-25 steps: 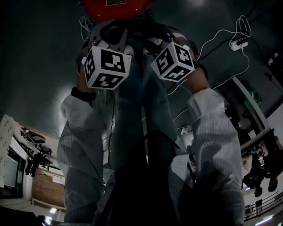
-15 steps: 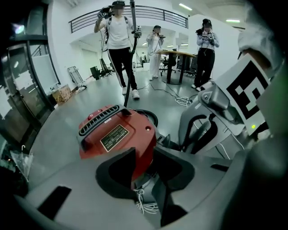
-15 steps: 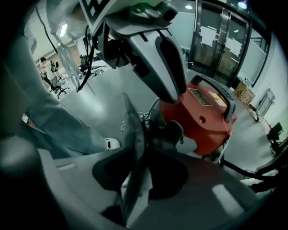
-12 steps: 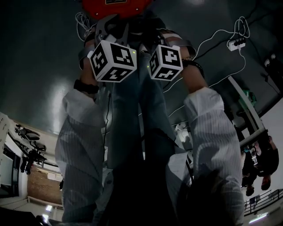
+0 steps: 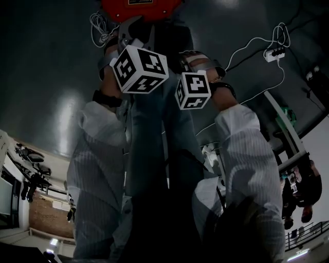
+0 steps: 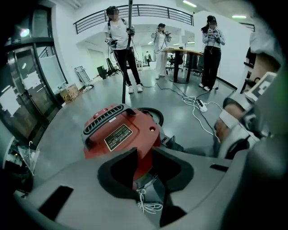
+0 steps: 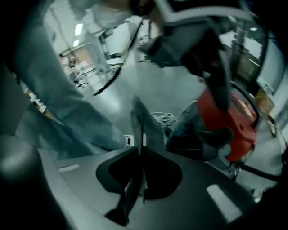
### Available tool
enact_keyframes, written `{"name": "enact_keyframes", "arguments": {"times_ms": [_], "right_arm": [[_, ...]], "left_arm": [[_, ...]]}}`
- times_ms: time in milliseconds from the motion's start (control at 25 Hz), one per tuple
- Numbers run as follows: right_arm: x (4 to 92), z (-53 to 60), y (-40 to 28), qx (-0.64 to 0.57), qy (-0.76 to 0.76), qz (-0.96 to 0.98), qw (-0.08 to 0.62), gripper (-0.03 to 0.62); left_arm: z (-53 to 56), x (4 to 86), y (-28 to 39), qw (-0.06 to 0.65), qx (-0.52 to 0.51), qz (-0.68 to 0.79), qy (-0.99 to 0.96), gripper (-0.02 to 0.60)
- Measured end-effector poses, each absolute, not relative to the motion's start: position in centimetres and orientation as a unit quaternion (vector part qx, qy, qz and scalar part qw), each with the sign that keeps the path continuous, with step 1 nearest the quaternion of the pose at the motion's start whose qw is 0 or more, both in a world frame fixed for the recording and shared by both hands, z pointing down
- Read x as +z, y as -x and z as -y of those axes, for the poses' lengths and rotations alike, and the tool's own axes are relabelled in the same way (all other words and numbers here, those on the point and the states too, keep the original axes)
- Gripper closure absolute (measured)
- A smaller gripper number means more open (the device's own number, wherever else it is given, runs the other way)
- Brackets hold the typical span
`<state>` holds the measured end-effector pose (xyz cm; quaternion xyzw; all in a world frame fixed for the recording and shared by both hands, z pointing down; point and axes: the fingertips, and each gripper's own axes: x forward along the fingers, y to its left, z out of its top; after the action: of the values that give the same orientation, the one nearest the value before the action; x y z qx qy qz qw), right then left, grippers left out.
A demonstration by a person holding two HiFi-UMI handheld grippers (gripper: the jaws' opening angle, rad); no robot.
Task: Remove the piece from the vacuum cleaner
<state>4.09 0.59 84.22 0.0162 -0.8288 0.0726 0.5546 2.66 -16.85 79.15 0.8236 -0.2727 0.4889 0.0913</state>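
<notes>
The red vacuum cleaner [image 5: 139, 7] lies on the grey floor at the top of the head view, its label side up [image 6: 121, 130]. My left gripper [image 6: 146, 157] reaches toward its near end. Its jaws are closing, still apart, with grey fabric [image 6: 150, 188] and a coiled white cord [image 6: 146, 204] between them. My right gripper [image 7: 140, 150] is just to the right, beside the vacuum cleaner [image 7: 234, 121]. Its jaws are closing and pinch the edge of a thin grey piece [image 7: 141, 121] that stands up from them. In the head view the marker cubes hide both sets of jaws.
The person's jeans legs [image 5: 159, 154] fill the middle of the head view. A white power strip [image 5: 275, 51] with its cable lies on the floor at the right. A black hose [image 6: 153, 114] loops behind the vacuum. Several people [image 6: 119, 40] stand farther back in the hall.
The left gripper's cube has shifted right and a little toward the vacuum. The right gripper's cube has turned and drawn back toward the person, closer to the left one.
</notes>
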Motion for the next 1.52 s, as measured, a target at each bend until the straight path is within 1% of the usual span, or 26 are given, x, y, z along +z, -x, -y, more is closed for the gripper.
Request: {"name": "enact_keyframes", "arguments": {"times_ms": [80,160,280,400,520,640,720,800,960,1080,1200,1320,1520], "right_arm": [[84.2,-4.2,-3.7,0.081,0.008,0.829,0.553,0.565],[83.6,-5.5,-4.0,0.147,-0.040,0.830,0.536,0.565],[81.7,-4.3,-5.0,0.269,-0.133,0.819,0.490,0.565],[78.4,-2.0,-6.0,0.361,-0.221,0.803,0.420,0.565],[72.2,0.7,-6.4,0.389,-0.286,0.802,0.352,0.563],[64.1,3.2,-6.3,0.377,-0.331,0.811,0.302,0.563],[58.3,5.4,-6.1,0.358,-0.359,0.817,0.274,0.563],[52.5,7.1,-5.7,0.340,-0.377,0.823,0.253,0.563],[40.4,8.2,-4.3,0.306,-0.393,0.843,0.204,0.563],[33.1,7.9,-4.1,0.287,-0.409,0.852,0.156,0.563],[27.9,7.1,-4.2,0.264,-0.420,0.860,0.123,0.563],[24.7,7.2,-4.6,0.250,-0.422,0.865,0.102,0.562],[23.0,7.6,-4.0,0.219,-0.425,0.871,0.113,0.565]], "left_arm": [[16.8,79.2,-2.4,0.095,0.490,0.271,-0.823,0.477],[16.8,79.0,-2.4,0.105,0.483,0.274,-0.825,0.477],[17.4,77.1,-1.8,0.128,0.452,0.307,-0.828,0.477],[18.2,72.0,-0.2,0.149,0.391,0.360,-0.834,0.477],[18.5,64.9,1.8,0.148,0.345,0.392,-0.840,0.477],[18.4,56.5,3.7,0.152,0.305,0.430,-0.836,0.546],[18.7,50.4,5.1,0.145,0.271,0.466,-0.829,0.574],[18.5,44.6,6.1,0.145,0.238,0.497,-0.822,0.577],[15.8,36.0,6.1,0.182,0.206,0.503,-0.819,0.577],[14.3,30.4,5.5,0.157,0.202,0.505,-0.824,0.578],[13.2,25.5,4.8,0.123,0.197,0.510,-0.829,0.578],[13.0,22.5,3.7,0.109,0.178,0.513,-0.833,0.578],[13.0,20.8,3.0,0.081,0.185,0.507,-0.838,0.578]]}}
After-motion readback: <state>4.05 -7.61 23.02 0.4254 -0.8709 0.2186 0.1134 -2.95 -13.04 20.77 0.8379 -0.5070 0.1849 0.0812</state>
